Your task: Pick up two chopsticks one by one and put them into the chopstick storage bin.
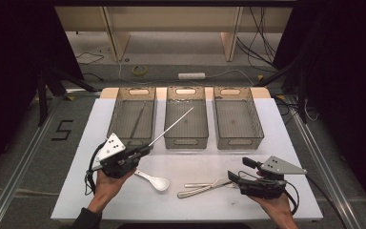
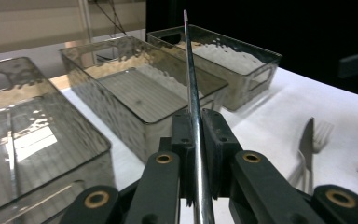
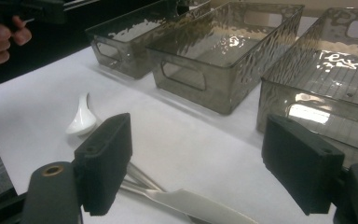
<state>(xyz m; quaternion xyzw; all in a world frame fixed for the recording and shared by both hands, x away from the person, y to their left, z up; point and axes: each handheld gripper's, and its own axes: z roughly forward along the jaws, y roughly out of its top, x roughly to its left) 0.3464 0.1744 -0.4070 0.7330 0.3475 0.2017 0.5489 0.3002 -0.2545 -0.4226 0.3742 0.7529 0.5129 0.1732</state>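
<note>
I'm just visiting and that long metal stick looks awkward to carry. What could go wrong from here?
1. The left gripper pinches the chopstick near one end, so it might swing or slip out.
2. Its far tip hangs over the middle bin and could knock the rim.
3. The right gripper is open over a knife and fork lying together; it may grab both.

— What sits on the white table [image 1: 76, 191]?

— Three clear ribbed bins [image 1: 186, 119] in a row along its far edge, side by side.

— And nearer?

— A white spoon [image 1: 156, 181] left of the middle, toward the near edge; a knife [image 1: 201, 190] and fork [image 1: 217, 182] lie together just right of it.
</note>
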